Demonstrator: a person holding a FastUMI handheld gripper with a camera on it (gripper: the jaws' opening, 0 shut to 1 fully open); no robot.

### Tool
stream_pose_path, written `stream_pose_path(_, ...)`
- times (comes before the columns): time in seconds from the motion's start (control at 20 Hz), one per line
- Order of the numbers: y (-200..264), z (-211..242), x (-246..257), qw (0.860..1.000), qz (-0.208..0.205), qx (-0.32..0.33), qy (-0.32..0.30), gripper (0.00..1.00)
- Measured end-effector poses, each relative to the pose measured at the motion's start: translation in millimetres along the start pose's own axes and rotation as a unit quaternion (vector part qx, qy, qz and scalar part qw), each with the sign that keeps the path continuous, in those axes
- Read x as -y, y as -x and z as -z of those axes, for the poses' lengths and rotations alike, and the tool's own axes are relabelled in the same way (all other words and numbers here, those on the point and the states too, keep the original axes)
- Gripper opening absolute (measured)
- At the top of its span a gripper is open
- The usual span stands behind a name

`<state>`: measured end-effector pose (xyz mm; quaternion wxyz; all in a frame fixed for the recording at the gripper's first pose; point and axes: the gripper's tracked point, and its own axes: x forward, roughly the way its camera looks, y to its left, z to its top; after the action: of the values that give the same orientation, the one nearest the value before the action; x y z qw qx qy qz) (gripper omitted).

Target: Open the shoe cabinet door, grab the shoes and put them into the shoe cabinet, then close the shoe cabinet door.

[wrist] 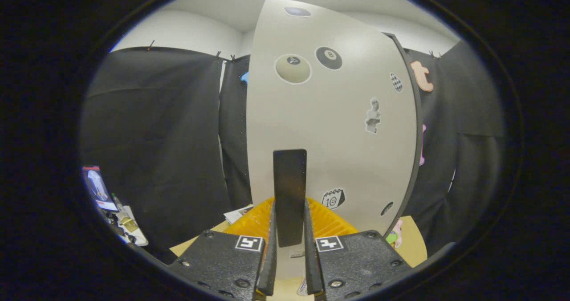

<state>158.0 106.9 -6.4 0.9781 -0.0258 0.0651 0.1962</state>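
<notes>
The shoe cabinet door (pixel 338 127) is a pale panel with several stickers, standing right in front of me. A dark, flat vertical handle (pixel 289 189) juts from it. My gripper (pixel 290 236) has its two fingers closed on the lower part of that handle, one on each side. The door's dark edge (pixel 416 127) curves down on the right. No shoes are visible.
A wooden table top (pixel 412 243) lies beneath the door. Small items sit on a shelf (pixel 127 227) at the lower left, next to a screen (pixel 98 187). Some paper (pixel 238 213) lies just left of the door's foot.
</notes>
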Motion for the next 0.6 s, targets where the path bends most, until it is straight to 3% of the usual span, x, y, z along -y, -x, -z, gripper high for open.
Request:
stream_pose_path(0.25,21,1,12,1.0,-0.011,0.01,0.0,0.28)
stream_pose_path(0.6,42,3,41,0.999,0.019,0.035,0.019,0.25)
